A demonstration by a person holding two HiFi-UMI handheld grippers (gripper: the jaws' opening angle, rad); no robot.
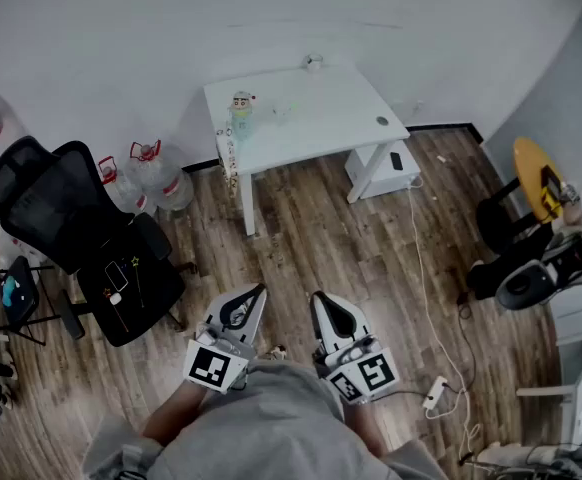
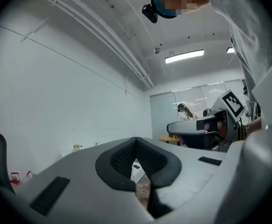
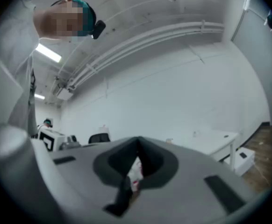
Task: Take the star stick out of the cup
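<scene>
Head view: 1 star stick (image 1: 134, 262), thin with a small yellow star, seems to lie on the black chair (image 1: 157, 290) seat, too small to be sure. 1 cup-like item (image 1: 241, 111) stands on the white table (image 1: 321, 118), well apart from it. Stick is likely light, stiff and slim, so pinch mid-shaft. 2 grippers near the body, left gripper (image 1: 255, 294) and right gripper (image 1: 319, 300): both have jaws pressed together, holding nothing

White desk (image 1: 321, 123) by the wall, black office chair (image 1: 51, 208) off to its left, two big water jugs (image 1: 153, 173) between them, power strip (image 1: 434, 393) on the wood floor (image 1: 311, 238).
</scene>
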